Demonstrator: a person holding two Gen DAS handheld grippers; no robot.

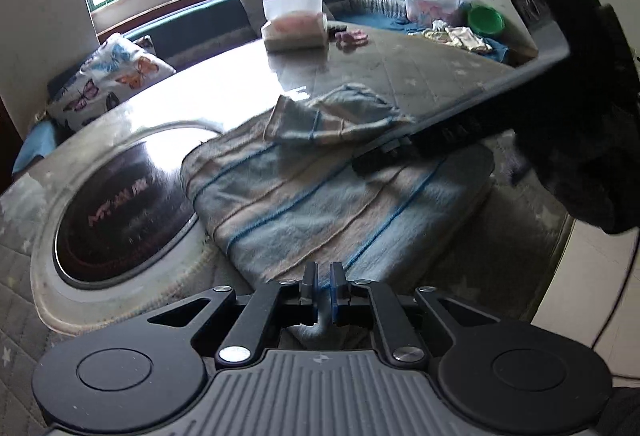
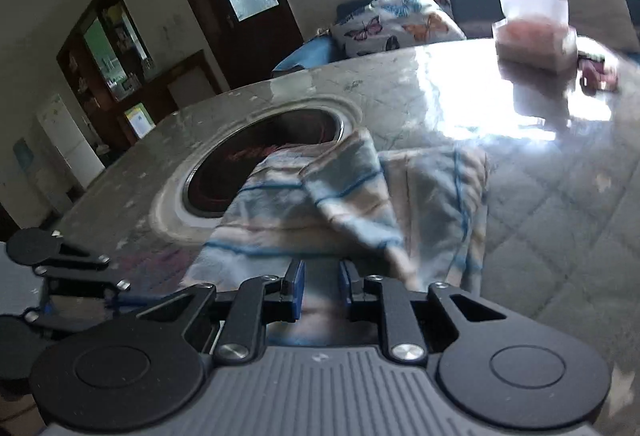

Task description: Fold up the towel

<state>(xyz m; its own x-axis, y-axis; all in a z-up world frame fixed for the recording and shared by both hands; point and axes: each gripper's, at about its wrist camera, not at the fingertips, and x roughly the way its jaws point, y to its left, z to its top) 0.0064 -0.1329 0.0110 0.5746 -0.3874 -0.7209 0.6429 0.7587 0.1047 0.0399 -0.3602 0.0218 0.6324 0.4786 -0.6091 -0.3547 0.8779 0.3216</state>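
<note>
A blue and beige striped towel point(image 1: 304, 196) lies folded on the table, with a loose flap point(image 1: 336, 116) turned over its far end. In the right wrist view the towel point(image 2: 320, 204) reaches the rim of the round hob. My left gripper point(image 1: 323, 286) hovers at the towel's near edge, its pads a narrow slit apart and pinching nothing I can see. My right gripper point(image 2: 321, 288) is open over the near edge with cloth below it, pads not pressing. From the left wrist view, the right gripper point(image 1: 370, 162) reaches in from the right above the towel.
A round dark hob point(image 1: 120, 212) is sunk into the glossy table point(image 1: 224, 88) left of the towel. A tissue box point(image 1: 294, 24) and a pink item point(image 1: 352, 38) sit at the far side. A butterfly pillow point(image 1: 108, 84) and a green bowl point(image 1: 486, 20) lie beyond the table.
</note>
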